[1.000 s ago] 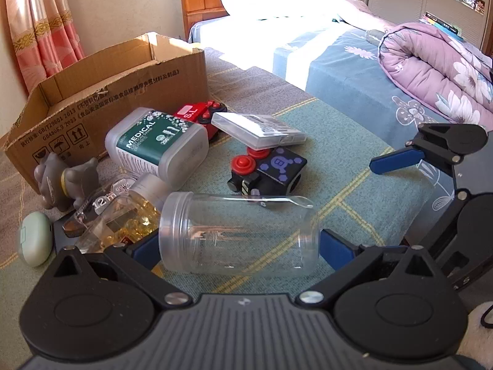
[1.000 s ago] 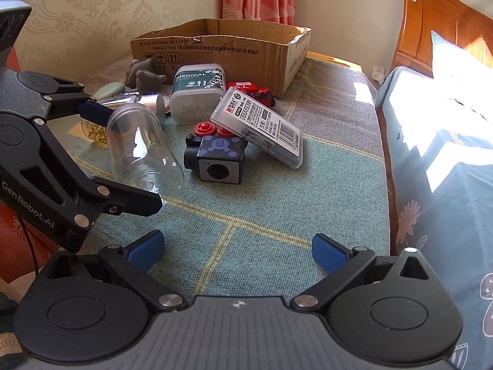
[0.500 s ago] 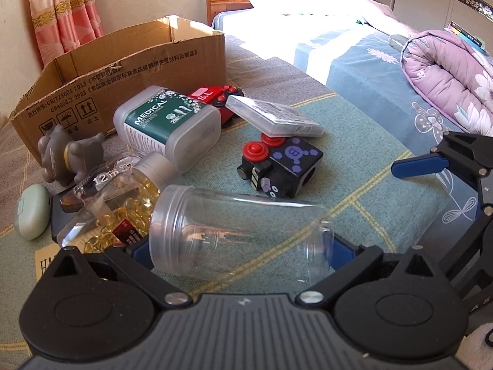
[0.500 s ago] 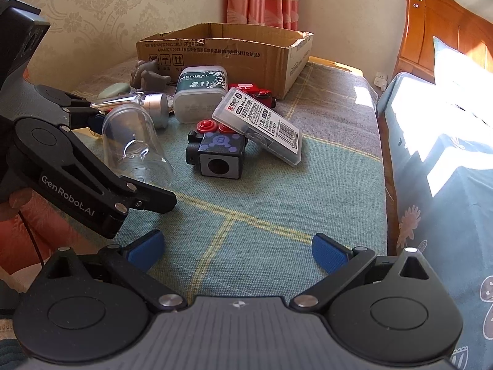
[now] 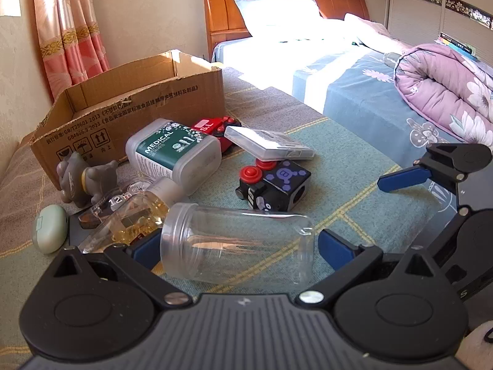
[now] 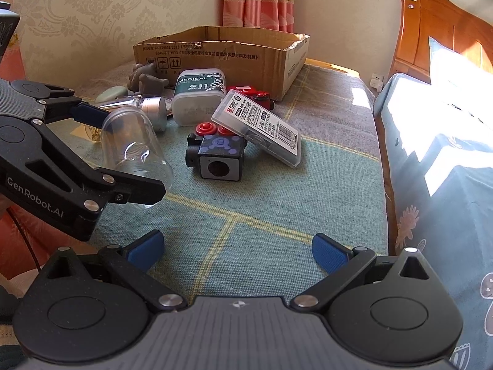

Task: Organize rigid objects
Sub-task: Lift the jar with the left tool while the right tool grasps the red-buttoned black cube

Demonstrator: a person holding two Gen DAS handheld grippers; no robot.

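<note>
My left gripper (image 5: 238,248) is shut on a clear plastic jar (image 5: 237,246), held sideways by its two ends a little above the cloth; the jar also shows in the right wrist view (image 6: 135,148). My right gripper (image 6: 237,251) is open and empty over the teal cloth, to the right of the jar. Ahead lie a black cube toy with red buttons (image 5: 274,185), a flat clear case (image 5: 268,143), a white and green MEDICAL tub (image 5: 174,154), a red toy car (image 5: 215,126) and a bottle of yellow capsules (image 5: 132,219). An open cardboard box (image 5: 132,98) stands behind them.
A grey animal figure (image 5: 83,178) and a pale green oval case (image 5: 49,228) lie left of the pile. A bed (image 5: 354,71) with a folded pink quilt (image 5: 446,98) runs along the right. A curtain (image 5: 67,27) hangs behind the box.
My left gripper has lifted and drawn back with the jar, so the box and the pile sit further off. My right gripper has stayed open and nearly still.
</note>
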